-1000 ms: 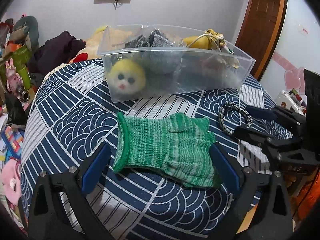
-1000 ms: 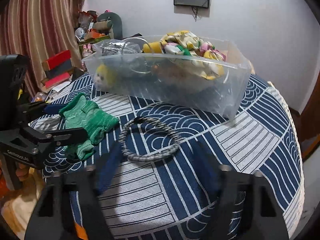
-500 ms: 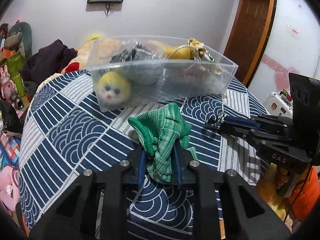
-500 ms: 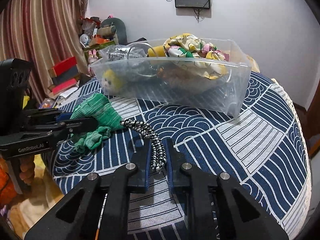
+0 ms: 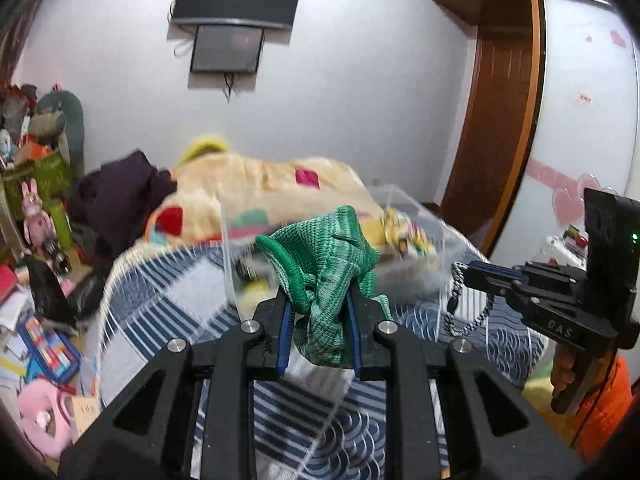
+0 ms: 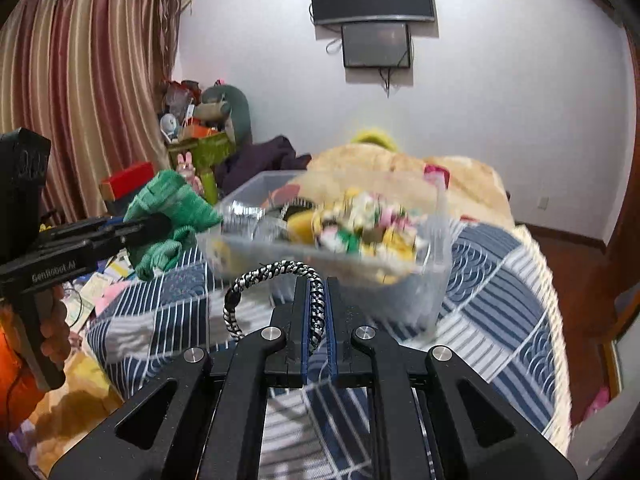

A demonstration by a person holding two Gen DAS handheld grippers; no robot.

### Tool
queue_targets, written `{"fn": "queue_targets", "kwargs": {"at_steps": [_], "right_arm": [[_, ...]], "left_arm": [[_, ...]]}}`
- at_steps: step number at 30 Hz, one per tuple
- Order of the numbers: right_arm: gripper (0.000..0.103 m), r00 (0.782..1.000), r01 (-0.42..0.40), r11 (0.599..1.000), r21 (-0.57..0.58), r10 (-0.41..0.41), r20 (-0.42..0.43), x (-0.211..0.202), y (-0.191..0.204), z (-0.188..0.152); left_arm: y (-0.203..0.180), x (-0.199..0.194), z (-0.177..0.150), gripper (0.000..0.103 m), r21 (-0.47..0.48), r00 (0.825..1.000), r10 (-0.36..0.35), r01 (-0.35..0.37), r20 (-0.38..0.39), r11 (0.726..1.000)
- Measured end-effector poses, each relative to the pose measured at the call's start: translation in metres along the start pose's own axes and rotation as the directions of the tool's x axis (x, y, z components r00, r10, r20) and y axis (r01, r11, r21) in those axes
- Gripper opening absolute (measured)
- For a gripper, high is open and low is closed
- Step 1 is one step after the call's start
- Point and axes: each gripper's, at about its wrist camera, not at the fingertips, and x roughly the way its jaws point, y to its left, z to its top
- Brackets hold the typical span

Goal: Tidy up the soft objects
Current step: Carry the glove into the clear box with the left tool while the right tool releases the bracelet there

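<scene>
My left gripper (image 5: 320, 300) is shut on a bunched green knitted glove (image 5: 324, 256) and holds it in the air near the clear plastic bin (image 5: 404, 216). It also shows at the left of the right wrist view (image 6: 148, 226), with the glove (image 6: 172, 208) beside the bin's left end. My right gripper (image 6: 318, 292) is shut on a black-and-white braided cord loop (image 6: 272, 274), lifted off the table in front of the bin (image 6: 436, 280). In the left wrist view it (image 5: 464, 276) holds the hanging loop (image 5: 456, 304). The bin holds several soft items.
The round table has a blue-and-white patterned cloth (image 6: 500, 280). Behind it lie a bed with a beige blanket (image 5: 260, 188) and dark clothes (image 5: 116, 196). Toys and boxes clutter the floor at the left (image 5: 36, 280). A wooden door (image 5: 496, 120) stands at the right.
Both grippers closed on their items, the left on the glove and the right on the cord loop, and have lifted them off the table towards the bin. Both views have tilted upward.
</scene>
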Motion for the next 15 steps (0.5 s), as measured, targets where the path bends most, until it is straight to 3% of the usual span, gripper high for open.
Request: {"fn": "queue_targets", "kwargs": {"at_steps": [8, 15], "right_arm": [[0.006, 0.996, 0.038, 0.999, -0.021, -0.036, 0.083, 0.013, -0.002, 0.047], [0.006, 0.998, 0.043, 0.999, 0.003, -0.043, 0.044, 0.051, -0.006, 0.068]], "left_arm": [[-0.003, 0.021, 0.030, 0.023, 0.029, 0.998, 0.045, -0.046, 0.040, 0.999], [0.005, 0.056, 0.041, 0.023, -0.001, 0.999, 0.054, -0.054, -0.004, 0.999]]}}
